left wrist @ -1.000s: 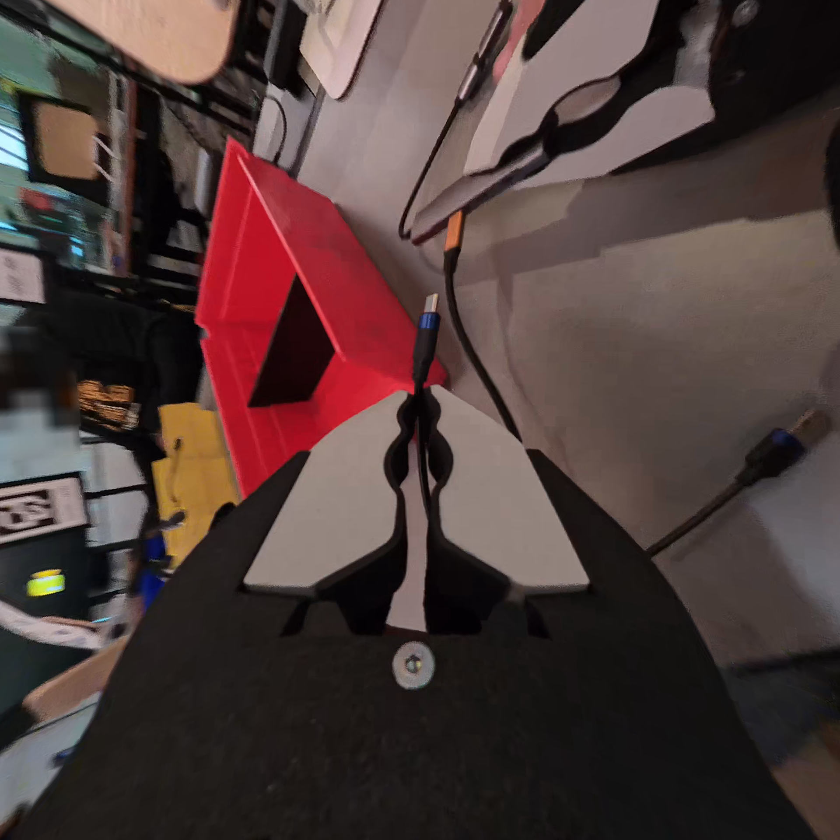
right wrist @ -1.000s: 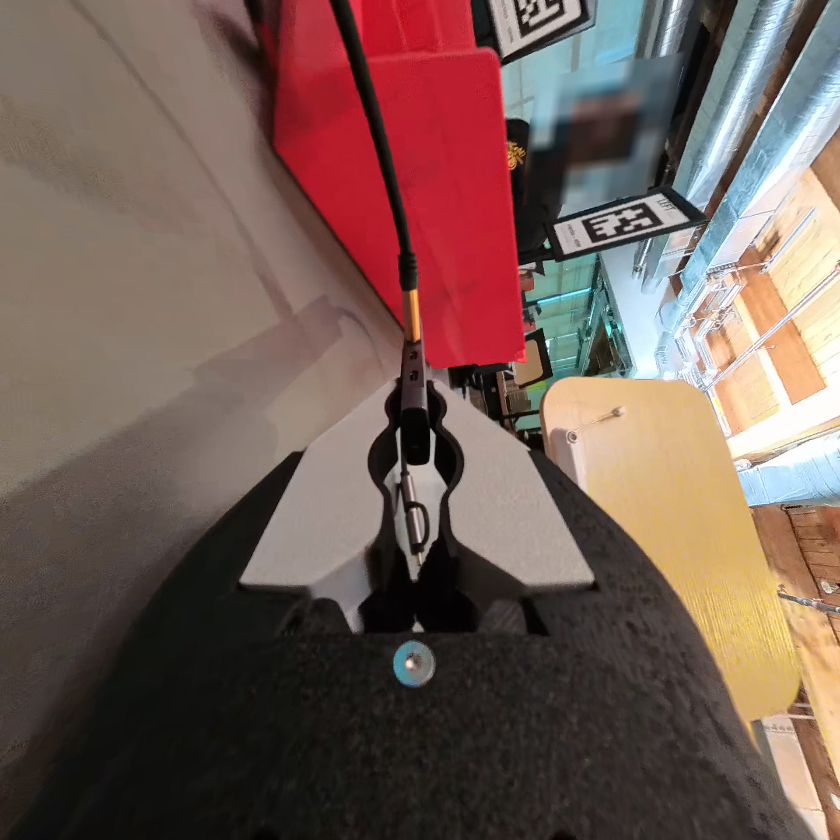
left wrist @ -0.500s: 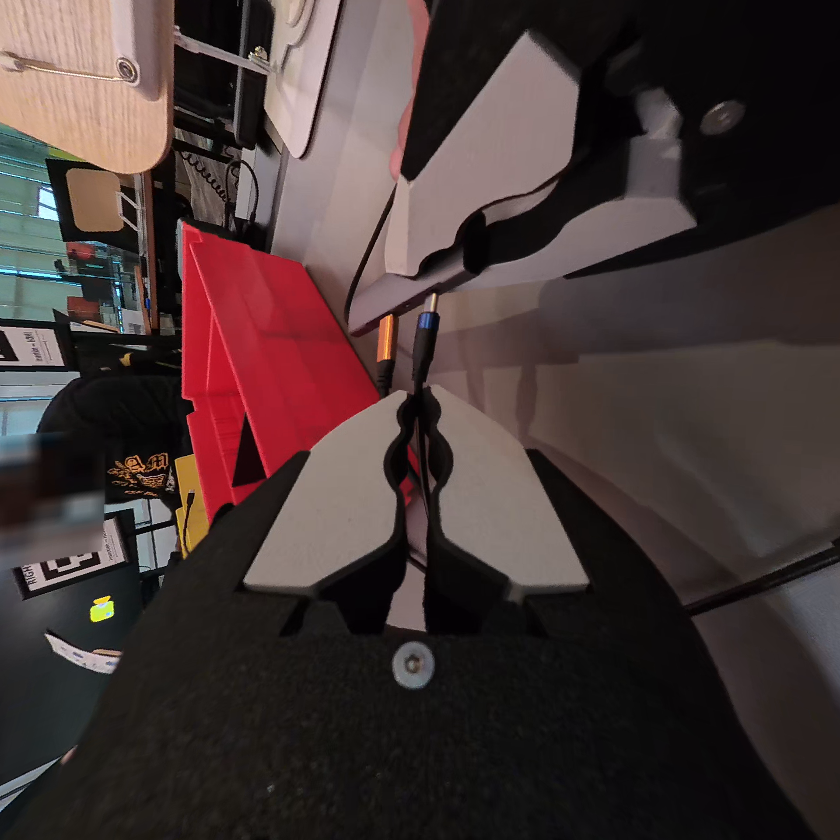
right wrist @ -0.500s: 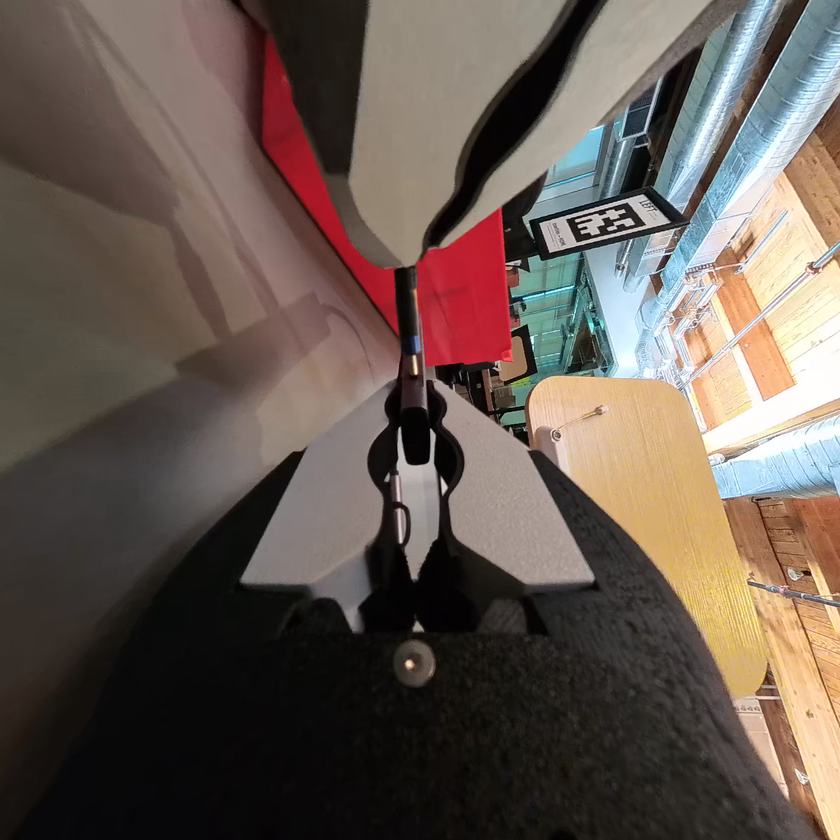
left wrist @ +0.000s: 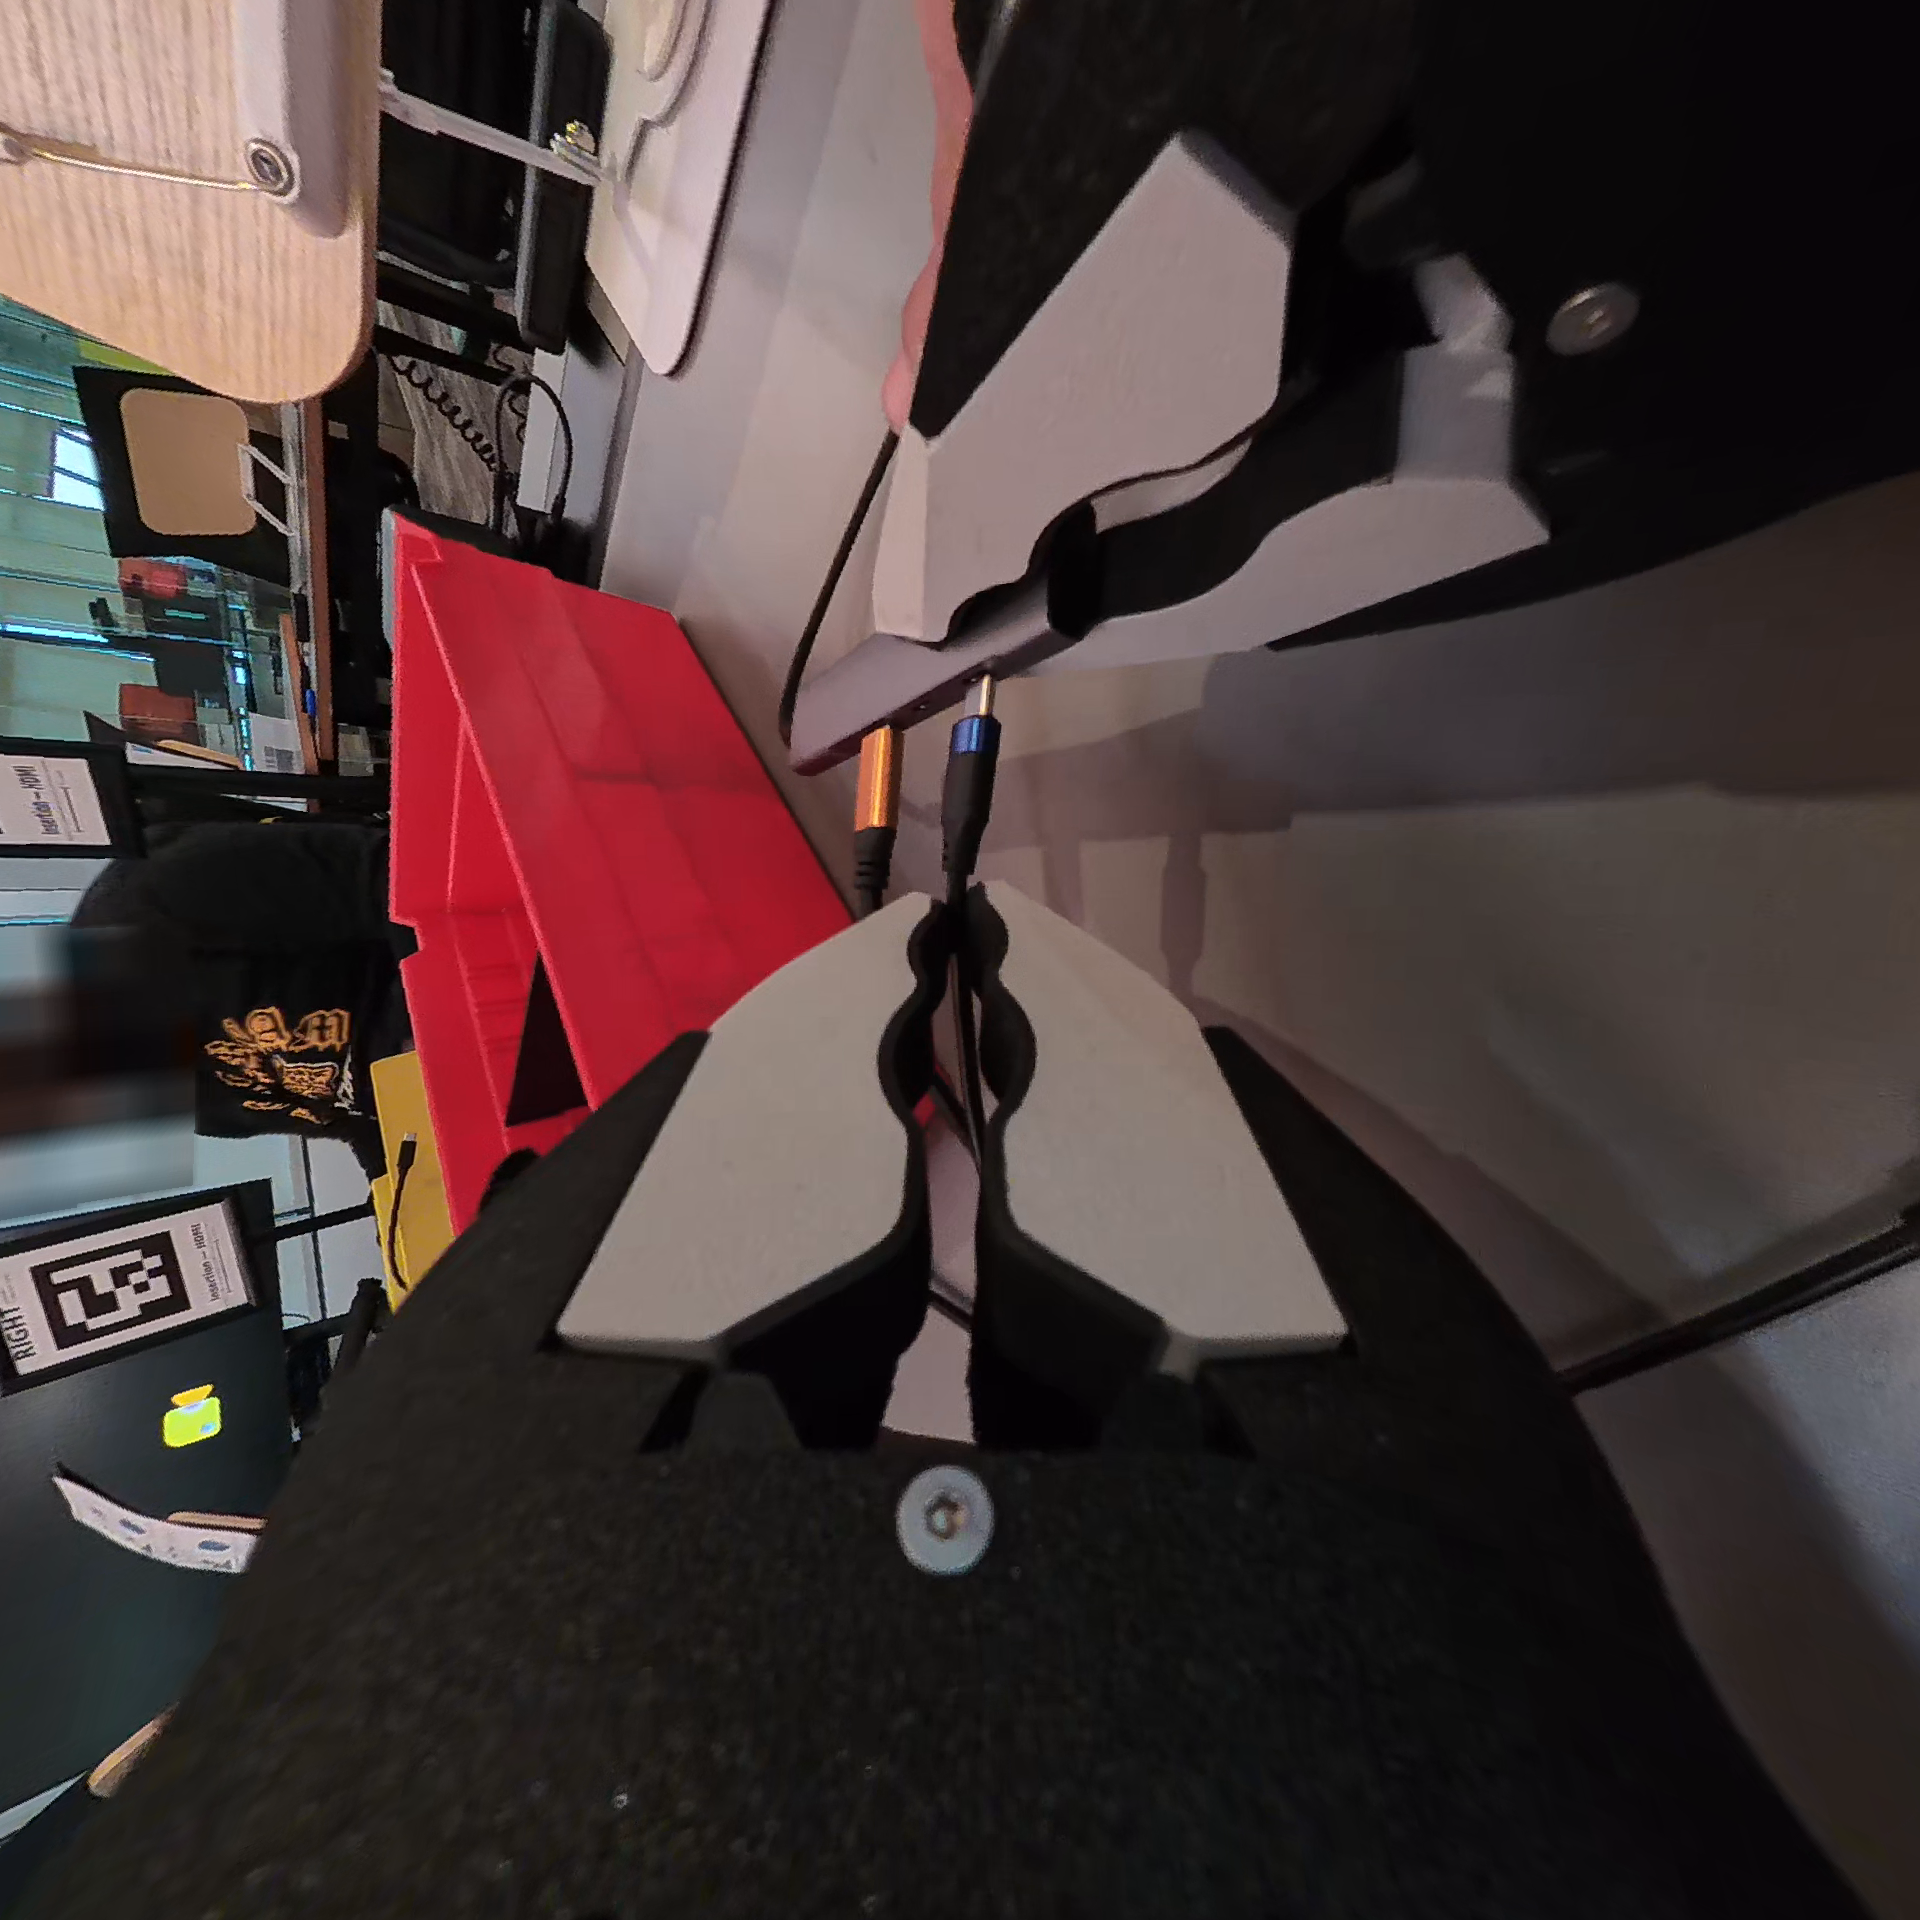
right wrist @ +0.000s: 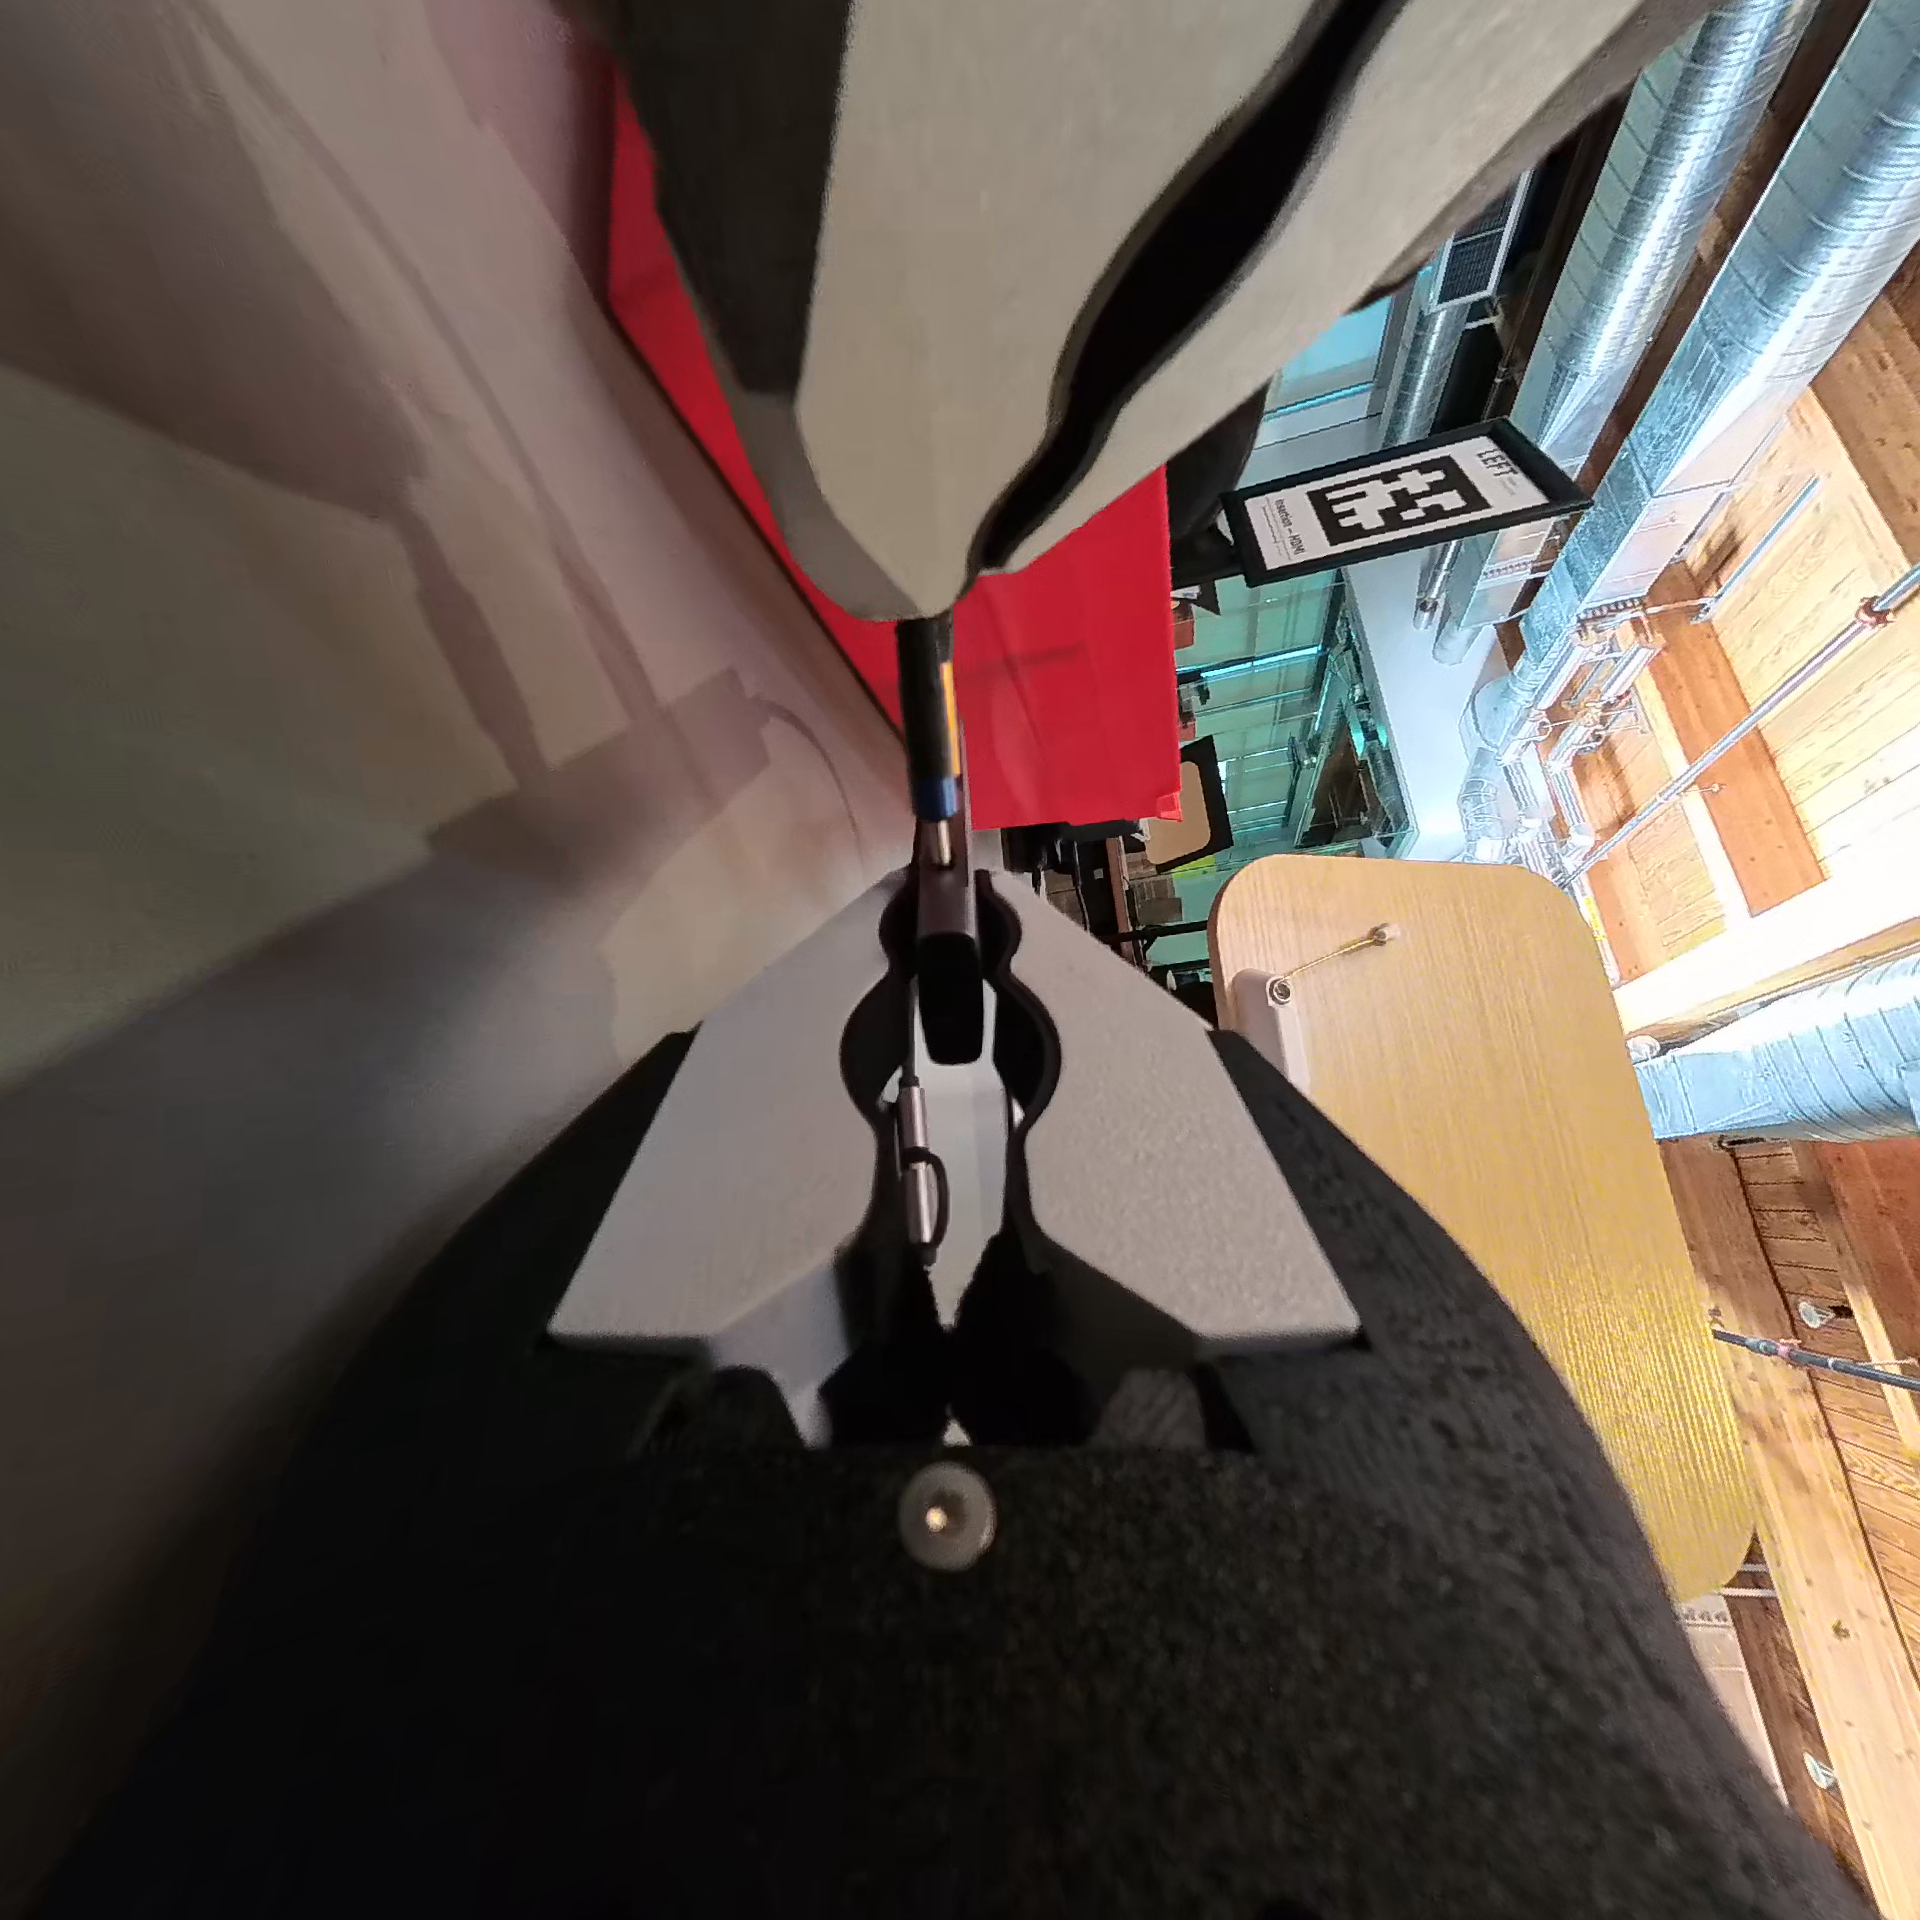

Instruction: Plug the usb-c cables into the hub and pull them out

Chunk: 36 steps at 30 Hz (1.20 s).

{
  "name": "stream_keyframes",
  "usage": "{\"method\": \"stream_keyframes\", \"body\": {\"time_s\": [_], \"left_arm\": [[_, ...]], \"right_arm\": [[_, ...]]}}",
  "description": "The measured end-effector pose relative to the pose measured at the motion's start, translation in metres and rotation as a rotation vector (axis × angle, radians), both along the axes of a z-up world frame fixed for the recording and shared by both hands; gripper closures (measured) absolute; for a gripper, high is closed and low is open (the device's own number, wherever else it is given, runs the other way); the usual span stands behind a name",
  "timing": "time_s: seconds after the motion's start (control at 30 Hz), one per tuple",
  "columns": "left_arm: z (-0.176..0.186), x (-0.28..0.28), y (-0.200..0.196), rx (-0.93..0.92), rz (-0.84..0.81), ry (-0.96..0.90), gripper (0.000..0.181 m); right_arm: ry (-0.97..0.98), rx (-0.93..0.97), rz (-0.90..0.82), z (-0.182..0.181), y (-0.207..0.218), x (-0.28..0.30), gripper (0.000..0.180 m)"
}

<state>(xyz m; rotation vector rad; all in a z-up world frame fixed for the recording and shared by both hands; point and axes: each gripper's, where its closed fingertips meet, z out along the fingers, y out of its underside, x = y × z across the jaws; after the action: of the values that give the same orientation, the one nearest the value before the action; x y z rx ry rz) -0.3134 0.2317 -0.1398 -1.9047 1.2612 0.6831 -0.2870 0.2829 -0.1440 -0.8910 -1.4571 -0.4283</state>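
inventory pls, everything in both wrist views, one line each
hub: 1, grey, clamped in right gripper
blue-collared cable: 1, black, in left gripper, metal tip at hub edge
orange-collared cable: 1, black, plugged into hub
bin: 1, red, on table behind hub
table: 1, grey-white
wooden board: 1, light wood, background
marker signs: 2, black-white, background
left gripper: shut on blue-collared cable
right gripper: shut on hub

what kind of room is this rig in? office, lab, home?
Looks like a workshop or lab in an industrial-style building: exposed silver ducts against a wood-plank ceiling, framed fiducial marker signs, and a red parts bin on the pale worktable.
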Motion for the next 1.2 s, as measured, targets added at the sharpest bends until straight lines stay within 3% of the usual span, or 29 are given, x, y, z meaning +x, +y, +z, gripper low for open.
{"method": "stream_keyframes", "body": {"time_s": [0.63, 0.73, 0.97, 1.2], "left_arm": [[-0.005, 0.004, 0.001, -0.041, -0.005, -0.056, 0.179], [-0.005, 0.009, 0.0, -0.083, -0.009, -0.18, 0.179], [-0.004, 0.015, -0.005, -0.326, -0.02, -0.658, 0.177], [-0.014, 0.018, -0.011, -0.437, -0.017, -0.781, 0.179]], "right_arm": [[-0.021, 0.002, 0.002, -0.003, -0.003, -0.001, 0.172], [-0.017, -0.002, -0.004, -0.002, -0.002, 0.0, 0.171], [0.023, 0.021, 0.038, 0.007, -0.008, -0.002, 0.171], [-0.023, 0.041, 0.038, 0.003, -0.01, -0.005, 0.171]]}}
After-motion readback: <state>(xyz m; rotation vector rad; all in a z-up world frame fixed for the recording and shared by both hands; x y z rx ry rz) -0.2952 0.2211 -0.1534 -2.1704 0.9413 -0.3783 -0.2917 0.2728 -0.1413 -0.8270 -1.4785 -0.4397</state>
